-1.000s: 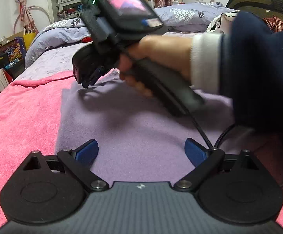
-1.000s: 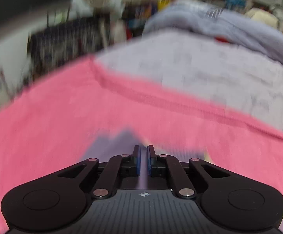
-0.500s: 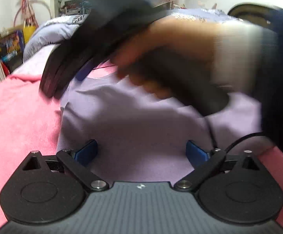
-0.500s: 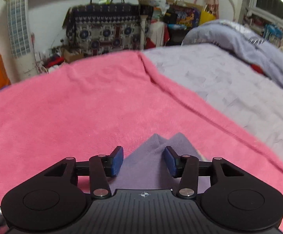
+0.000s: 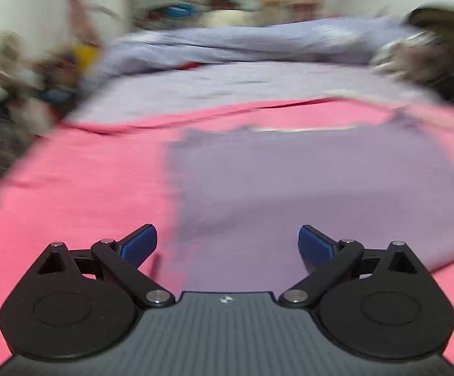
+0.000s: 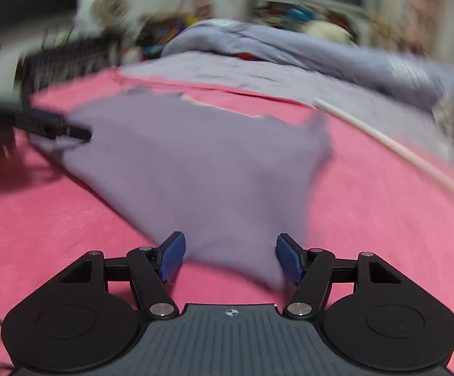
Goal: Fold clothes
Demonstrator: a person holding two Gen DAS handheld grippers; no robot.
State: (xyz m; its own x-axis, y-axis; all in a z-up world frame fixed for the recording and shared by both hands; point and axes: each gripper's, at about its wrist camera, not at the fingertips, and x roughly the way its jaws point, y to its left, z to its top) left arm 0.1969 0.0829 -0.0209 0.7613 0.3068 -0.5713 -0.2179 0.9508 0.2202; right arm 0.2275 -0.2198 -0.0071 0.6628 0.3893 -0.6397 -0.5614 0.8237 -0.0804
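A purple garment lies flat on the pink blanket, partly folded. My left gripper is open and empty, its blue pads over the garment's near left edge. In the right wrist view the garment spreads ahead, and my right gripper is open and empty with a near corner of the cloth between its pads. The left gripper's tip shows blurred at the garment's far left corner. Both views are motion-blurred.
The pink blanket covers the near half of the bed. A lilac sheet and a rumpled blue-grey duvet lie behind. Cluttered furniture stands at the left. A pale cord crosses the right wrist view.
My right gripper let go of the garment corner, opened wide and pulled back out of the left wrist view. Both cameras have swung and the garment now lies flat.
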